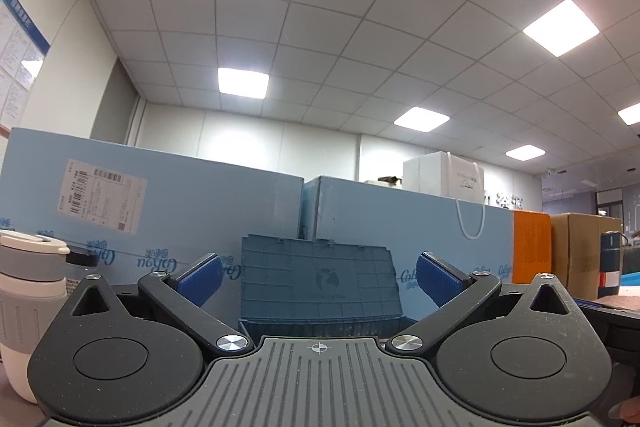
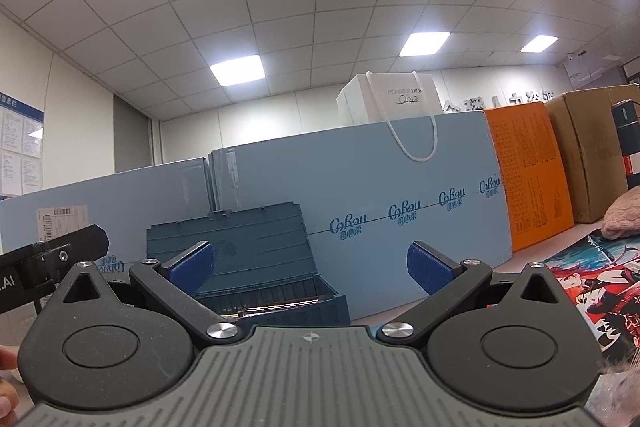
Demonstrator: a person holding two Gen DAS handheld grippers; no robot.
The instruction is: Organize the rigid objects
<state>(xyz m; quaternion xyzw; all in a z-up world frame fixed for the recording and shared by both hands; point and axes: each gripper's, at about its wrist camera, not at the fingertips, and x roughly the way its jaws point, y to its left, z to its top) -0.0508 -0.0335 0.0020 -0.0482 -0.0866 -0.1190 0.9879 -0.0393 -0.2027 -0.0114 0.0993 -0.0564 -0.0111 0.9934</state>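
A dark teal plastic storage box point(image 1: 320, 283) stands straight ahead of my left gripper point(image 1: 319, 281), its ribbed lid raised upright. The left gripper is open, blue pads wide apart, nothing between them. In the right wrist view the same box point(image 2: 248, 259) sits ahead and to the left with its lid up, and some flat metallic items show inside it. My right gripper point(image 2: 311, 267) is open and holds nothing. A white and grey lidded cup point(image 1: 28, 307) stands close at the left. A dark blue bottle point(image 1: 610, 263) is at the far right.
Large light blue cartons point(image 2: 400, 211) wall off the back, with a white paper bag point(image 2: 388, 99) on top. An orange box point(image 2: 528, 179) and a brown carton point(image 2: 588, 155) stand at the right. A colourful printed mat point(image 2: 592, 291) and a pink knitted item point(image 2: 624, 215) lie right.
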